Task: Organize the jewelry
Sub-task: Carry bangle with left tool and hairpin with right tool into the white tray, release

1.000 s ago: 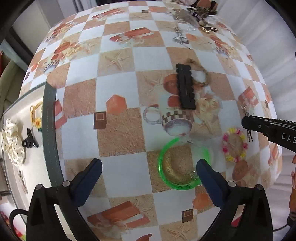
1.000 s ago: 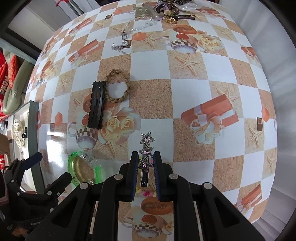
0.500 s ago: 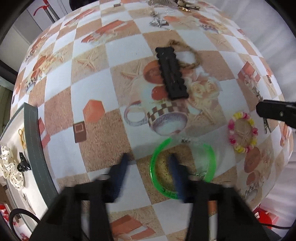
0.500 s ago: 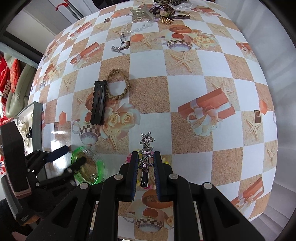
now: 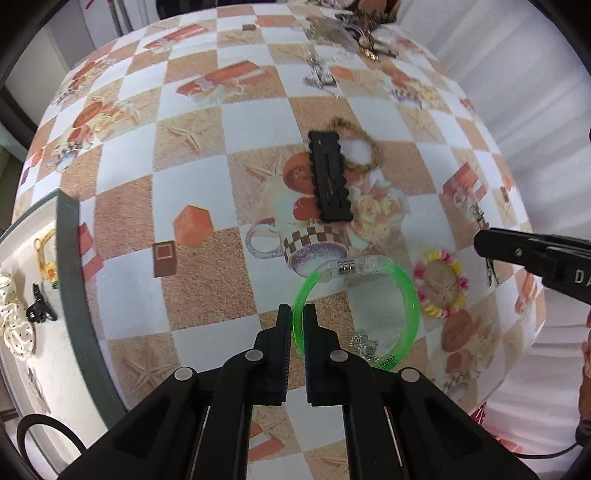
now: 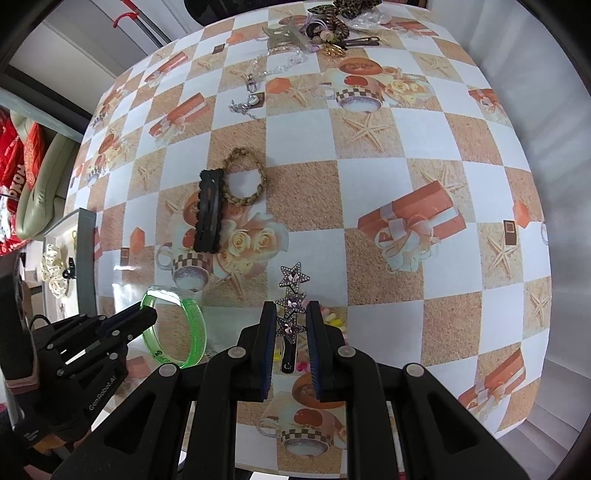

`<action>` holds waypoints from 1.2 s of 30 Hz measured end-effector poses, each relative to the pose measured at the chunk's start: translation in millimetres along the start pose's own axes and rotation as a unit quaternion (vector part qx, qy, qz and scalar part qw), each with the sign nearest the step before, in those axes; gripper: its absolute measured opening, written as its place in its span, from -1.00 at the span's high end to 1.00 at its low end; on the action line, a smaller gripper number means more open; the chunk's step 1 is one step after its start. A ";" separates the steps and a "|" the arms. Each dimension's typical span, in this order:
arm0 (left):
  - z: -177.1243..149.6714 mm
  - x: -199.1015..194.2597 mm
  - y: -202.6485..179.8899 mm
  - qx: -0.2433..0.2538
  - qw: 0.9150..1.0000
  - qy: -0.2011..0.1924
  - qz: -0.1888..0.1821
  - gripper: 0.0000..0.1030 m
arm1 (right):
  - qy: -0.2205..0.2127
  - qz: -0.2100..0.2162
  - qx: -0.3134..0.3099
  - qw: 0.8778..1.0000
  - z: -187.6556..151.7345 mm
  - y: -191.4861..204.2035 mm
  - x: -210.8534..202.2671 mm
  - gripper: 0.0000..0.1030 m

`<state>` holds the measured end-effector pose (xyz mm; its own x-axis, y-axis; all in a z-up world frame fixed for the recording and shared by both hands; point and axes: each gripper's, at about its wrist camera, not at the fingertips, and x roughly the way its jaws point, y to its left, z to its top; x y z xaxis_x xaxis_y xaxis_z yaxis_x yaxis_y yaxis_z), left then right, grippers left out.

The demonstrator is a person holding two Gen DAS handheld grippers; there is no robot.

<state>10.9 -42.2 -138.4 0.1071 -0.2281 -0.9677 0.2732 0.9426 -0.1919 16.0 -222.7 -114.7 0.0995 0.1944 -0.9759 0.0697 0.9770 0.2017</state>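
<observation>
A translucent green bangle [image 5: 410,306] is tilted up off the patterned tablecloth, and my left gripper [image 5: 297,308] is shut on its near-left rim. From the right wrist view the same bangle [image 6: 195,326] stands on edge in the left gripper [image 6: 147,315]. My right gripper [image 6: 290,306] is shut on a purple star hair clip [image 6: 293,282], whose stars stick out past the fingertips. The right gripper [image 5: 480,242] enters the left wrist view from the right edge.
A black hair clip [image 5: 330,177] lies beside a braided bracelet [image 5: 364,151]. A pink and yellow bead bracelet [image 5: 441,284] sits right of the bangle. A grey-rimmed tray [image 5: 68,258] with small pieces is at the left. More jewelry [image 6: 325,26] is piled at the far edge.
My left gripper went from wide open over the green bangle to shut on its rim, and the bangle tipped up. The right gripper kept still with the star clip.
</observation>
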 end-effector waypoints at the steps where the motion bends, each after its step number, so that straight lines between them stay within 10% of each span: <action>1: -0.5 -3.9 2.6 -0.002 1.000 -0.003 0.000 0.81 | -0.002 0.001 -0.003 1.000 0.5 2.2 -2.4 0.66; 20: -37.5 -73.4 90.8 -0.104 0.992 -0.072 0.024 0.81 | -0.005 0.050 -0.120 0.992 22.0 127.5 -20.8 0.66; 36: -108.6 -95.1 219.2 -0.248 0.961 -0.096 0.076 0.81 | 0.020 0.085 -0.276 0.957 21.8 304.6 15.2 0.66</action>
<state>-43.2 212.6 -106.2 0.2968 -0.0738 -0.9521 -0.2442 0.9580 -0.1504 60.4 75.9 -66.3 0.0237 0.3464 -0.9378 -0.4797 0.8269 0.2933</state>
